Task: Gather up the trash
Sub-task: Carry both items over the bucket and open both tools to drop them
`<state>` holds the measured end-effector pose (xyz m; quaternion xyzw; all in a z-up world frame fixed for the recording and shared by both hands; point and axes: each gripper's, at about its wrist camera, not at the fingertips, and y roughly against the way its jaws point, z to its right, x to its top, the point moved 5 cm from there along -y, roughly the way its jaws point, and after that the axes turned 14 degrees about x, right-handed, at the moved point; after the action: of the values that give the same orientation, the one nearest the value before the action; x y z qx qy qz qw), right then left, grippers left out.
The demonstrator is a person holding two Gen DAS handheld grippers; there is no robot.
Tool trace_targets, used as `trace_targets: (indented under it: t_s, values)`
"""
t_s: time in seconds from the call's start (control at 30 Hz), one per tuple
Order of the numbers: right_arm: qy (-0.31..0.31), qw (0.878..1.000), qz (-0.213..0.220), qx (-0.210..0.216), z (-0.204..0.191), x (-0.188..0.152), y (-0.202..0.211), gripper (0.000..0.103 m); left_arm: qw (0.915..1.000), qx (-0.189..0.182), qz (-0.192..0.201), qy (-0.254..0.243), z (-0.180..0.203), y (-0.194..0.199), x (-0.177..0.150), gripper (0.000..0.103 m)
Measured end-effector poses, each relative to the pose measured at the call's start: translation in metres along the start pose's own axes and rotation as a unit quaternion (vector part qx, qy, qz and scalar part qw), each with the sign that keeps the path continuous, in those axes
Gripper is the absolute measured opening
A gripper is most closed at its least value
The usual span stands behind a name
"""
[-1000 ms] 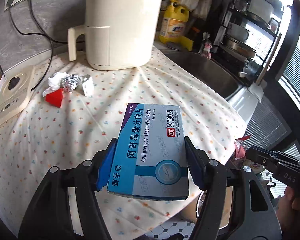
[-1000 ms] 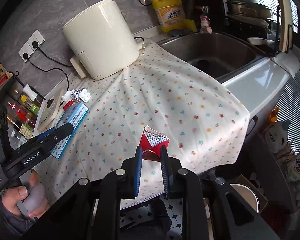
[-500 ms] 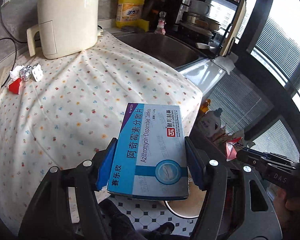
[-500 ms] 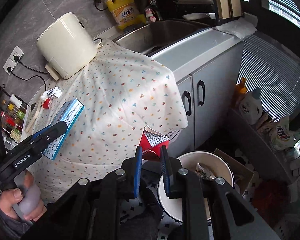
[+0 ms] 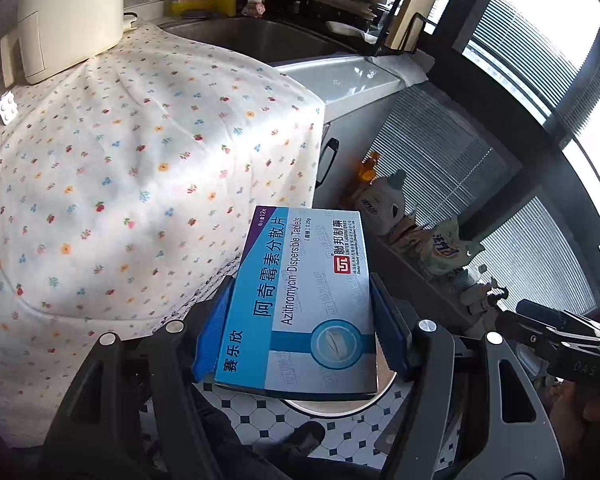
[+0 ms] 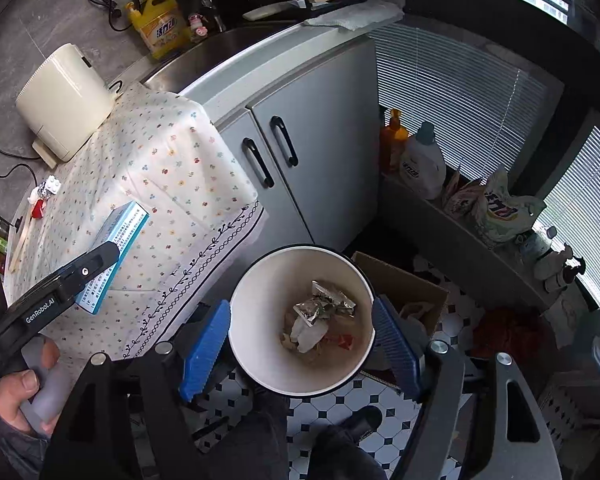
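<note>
My left gripper (image 5: 300, 320) is shut on a blue medicine box (image 5: 304, 272), held beyond the table's edge with the white bin's rim (image 5: 332, 406) showing under it. The right wrist view shows that box (image 6: 120, 236) from the side. My right gripper (image 6: 300, 344) hangs over the white trash bin (image 6: 256, 364); its jaws are opening and nothing is between them. In the bin lie foil wrappers (image 6: 324, 304), white paper and a red packet (image 6: 342, 340). Small trash (image 6: 42, 200) lies on the far side of the floral cloth (image 6: 160, 168).
A cream air fryer (image 6: 64, 100) stands at the back of the table, with a sink (image 5: 252, 40) beside it. Grey cabinet doors (image 6: 308, 152) are behind the bin. A cardboard box (image 6: 412, 296) sits on the tiled floor, and detergent bottles (image 6: 420, 164) line the window ledge.
Both grippers swung off the table to over the bin. The right jaws opened and the red packet left them; it now lies in the bin. The left still holds the box.
</note>
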<state>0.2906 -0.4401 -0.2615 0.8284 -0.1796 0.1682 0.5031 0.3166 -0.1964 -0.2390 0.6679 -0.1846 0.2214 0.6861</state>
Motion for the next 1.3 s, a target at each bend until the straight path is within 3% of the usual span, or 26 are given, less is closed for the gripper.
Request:
trace_targets:
  t_s: [0.37,0.43,0.47,0.53,0.83,1.3]
  values:
    - [-0.035,0.999,0.024,-0.027,0.044,-0.014,0.034,0.073,0.9975,-0.051,-0.026,-0.041,0.065,-0.018,-0.011,0.066]
    - [-0.04,0.998,0.028,-0.028,0.048,-0.015,0.037,0.073,0.9965,-0.068,-0.029,-0.039,0.07,-0.017,-0.009,0.074]
    - [-0.042,0.998,0.029,-0.028,0.049,-0.014,0.038,0.074,0.9965,-0.07,-0.027,-0.037,0.071,-0.016,-0.007,0.086]
    - [-0.044,0.998,0.032,-0.026,0.047,-0.012,0.038,0.074,0.9968,-0.072,-0.015,-0.034,0.068,-0.01,-0.001,0.091]
    - [-0.019,0.999,0.034,0.004,0.005,0.01,0.021,0.078,0.9991,-0.041,0.009,-0.005,0.017,0.007,0.025,0.096]
    - [0.053,0.997,0.02,0.06,-0.107,0.055,-0.028,0.079,0.9968,0.01,0.042,0.067,-0.104,0.037,0.051,0.097]
